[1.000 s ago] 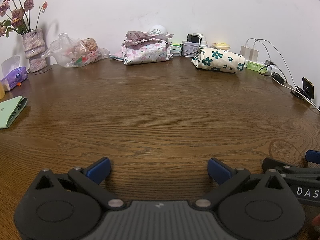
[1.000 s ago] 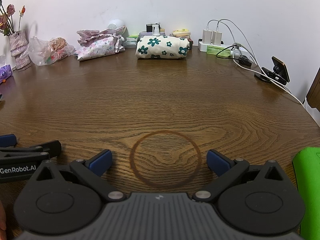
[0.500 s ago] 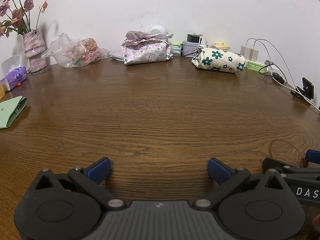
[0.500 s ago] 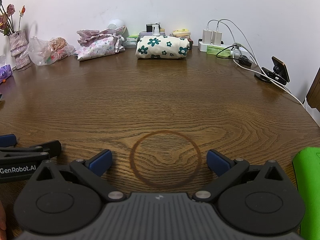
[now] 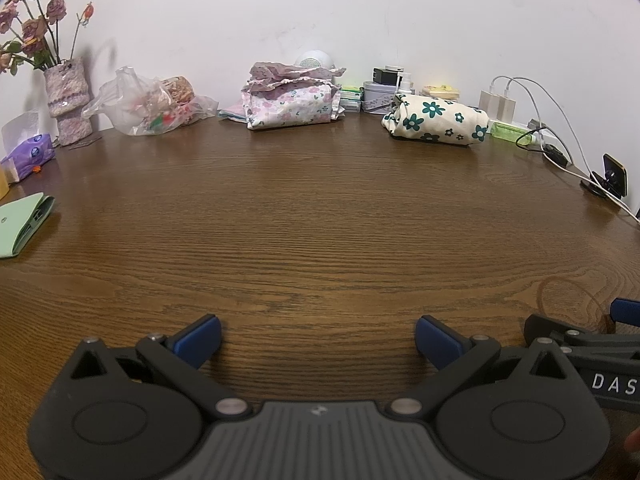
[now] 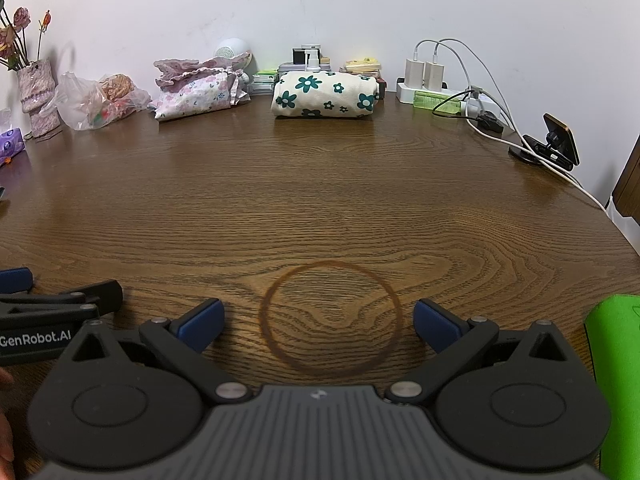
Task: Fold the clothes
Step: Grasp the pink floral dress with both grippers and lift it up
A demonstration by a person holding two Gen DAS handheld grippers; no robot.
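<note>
Far left, a knitted pink-and-white vase of dried roses (image 5: 66, 98) stood against the white wall, with a purple tissue pack (image 5: 28, 156) just in front and a pale green folded pouch (image 5: 22, 224) at the left edge of the brown wood-grain table (image 5: 320, 208). Next along the back edge was a crumpled clear plastic bag of snacks (image 5: 152, 106), then a folded pink floral garment with ruffled trim (image 5: 292, 98), then a rolled cream garment with dark teal flowers (image 5: 436, 120); both clothes lay at the far side, well apart from both grippers. Small boxes and a spray bottle (image 6: 312, 60) sat behind the cream roll. Right of that, a white power strip with two chargers and cables (image 6: 428, 80), a green bottle (image 6: 432, 99) lying beside it, and a black phone stand (image 6: 552, 144) near the right edge. Left gripper (image 5: 318, 334) rested low over the near table edge, blue-padded jaws spread wide, nothing between them. Right gripper (image 6: 318, 320) was just beside it on the right, jaws also wide and empty, straddling a dark ring stain (image 6: 330, 318) in the wood. A bright green object (image 6: 616, 380) lay at the right edge; type unclear.
</note>
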